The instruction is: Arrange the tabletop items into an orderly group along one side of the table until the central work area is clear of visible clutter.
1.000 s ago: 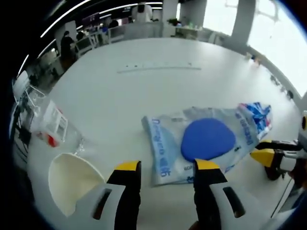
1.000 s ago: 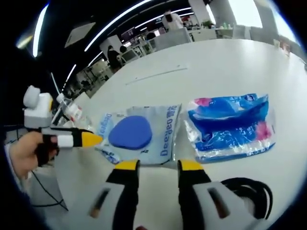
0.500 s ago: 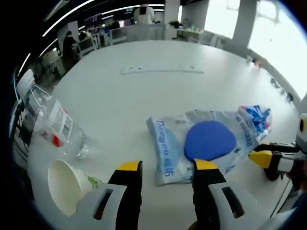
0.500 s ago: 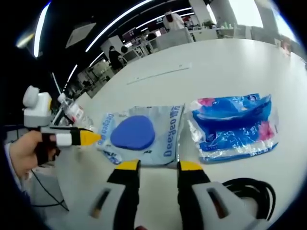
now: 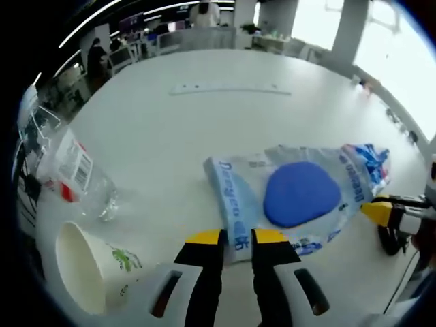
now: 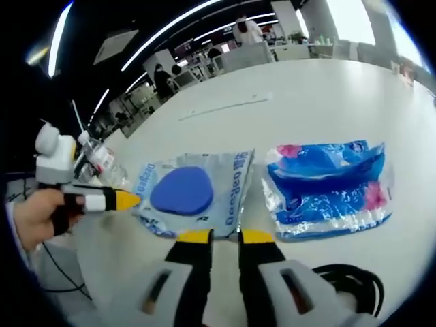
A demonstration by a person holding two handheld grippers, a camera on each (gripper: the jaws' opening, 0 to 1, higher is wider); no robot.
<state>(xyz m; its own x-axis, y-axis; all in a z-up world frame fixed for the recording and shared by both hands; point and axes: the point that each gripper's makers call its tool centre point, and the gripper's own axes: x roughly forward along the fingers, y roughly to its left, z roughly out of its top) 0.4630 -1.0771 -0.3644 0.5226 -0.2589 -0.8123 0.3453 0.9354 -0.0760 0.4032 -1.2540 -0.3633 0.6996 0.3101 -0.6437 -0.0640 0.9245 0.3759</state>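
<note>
In the left gripper view we see the left gripper (image 5: 236, 238) with its jaws now drawn much closer together than a second ago, pinching the near edge of the clear bag with the blue disc (image 5: 300, 194). This bag lies flat on the white table (image 5: 204, 116), and its printed border runs between the two yellow tips. At the left side of the same view a paper cup (image 5: 85, 269) lies on its side, and just beyond it a plastic bottle (image 5: 75, 177) also lies down; both sit near the table edge. Far across the table there is a long white strip (image 5: 228, 89).

In the right gripper view the right gripper (image 6: 218, 236) has also narrowed its jaws since the earlier frames, and they close on the other edge of the same bag. To the right of it, just beside, lies a blue and pink packet (image 6: 327, 187). A black cable (image 6: 351, 279) rests near the right gripper. A hand (image 6: 34, 218) holds the left gripper at the left of this view.
</note>
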